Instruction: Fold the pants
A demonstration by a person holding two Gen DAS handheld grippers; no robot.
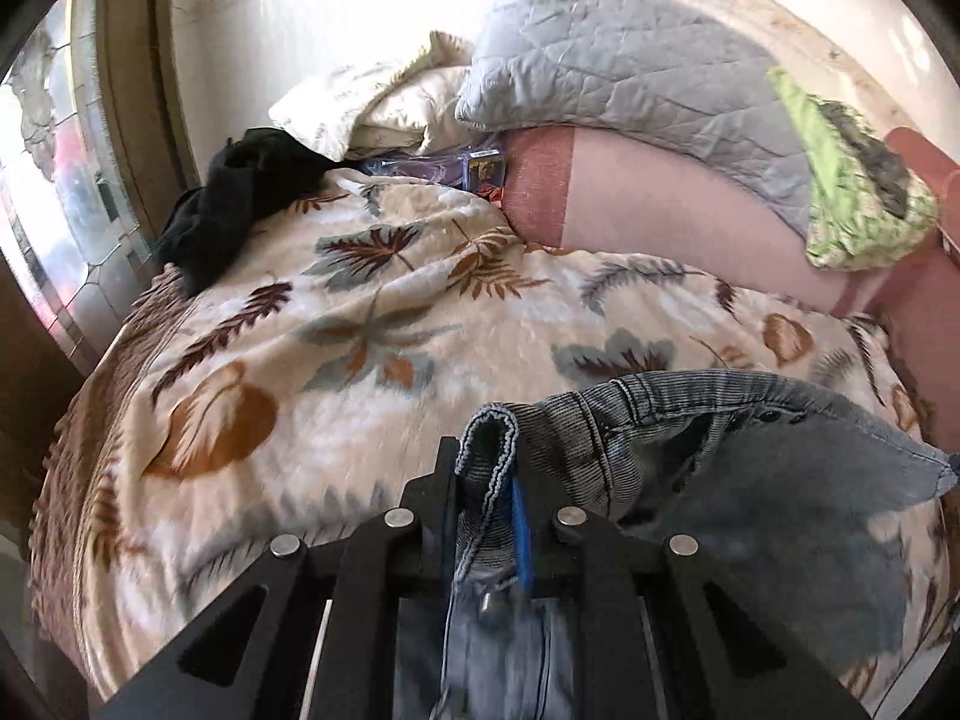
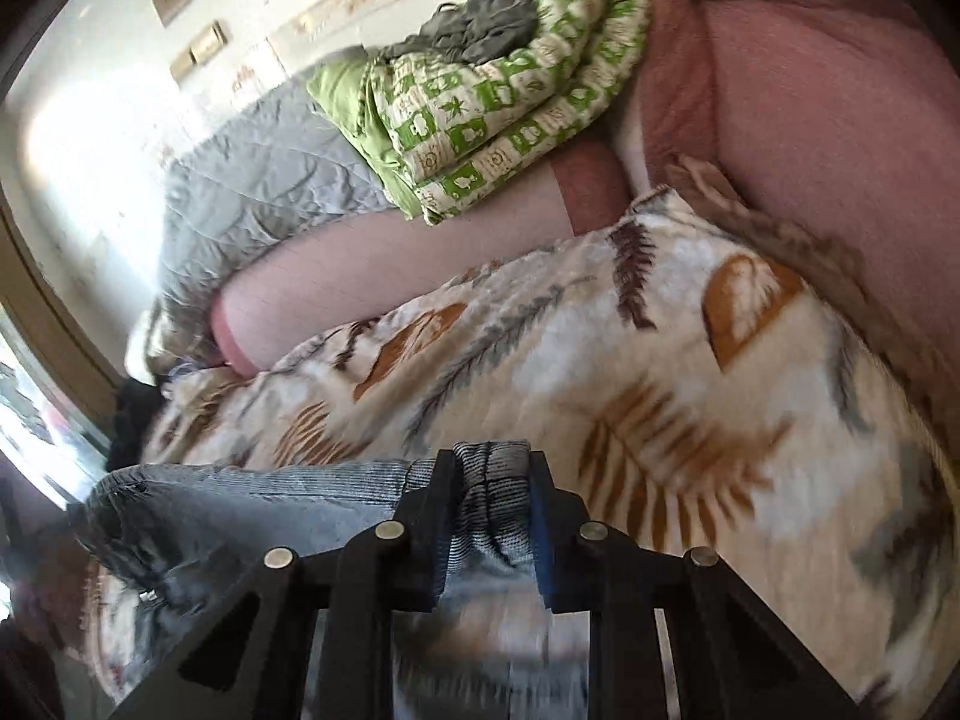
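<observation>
Blue-grey denim pants (image 1: 690, 438) hang between my two grippers above a bed. My left gripper (image 1: 486, 456) is shut on one end of the waistband, which bunches between the black fingers. The waistband with a button runs off to the right. My right gripper (image 2: 492, 468) is shut on the other end of the waistband (image 2: 492, 459), and the pants (image 2: 258, 492) stretch off to the left. The legs hang below both grippers, blurred and mostly hidden.
The bed is covered by a cream blanket with a leaf print (image 1: 360, 324) (image 2: 690, 372). At its far side lie a pink bolster (image 1: 660, 210), a grey quilted pillow (image 1: 630, 66), a green patterned quilt (image 2: 498, 102), a cream pillow (image 1: 360, 102) and a black garment (image 1: 234, 198). A window (image 1: 66, 192) is at the left.
</observation>
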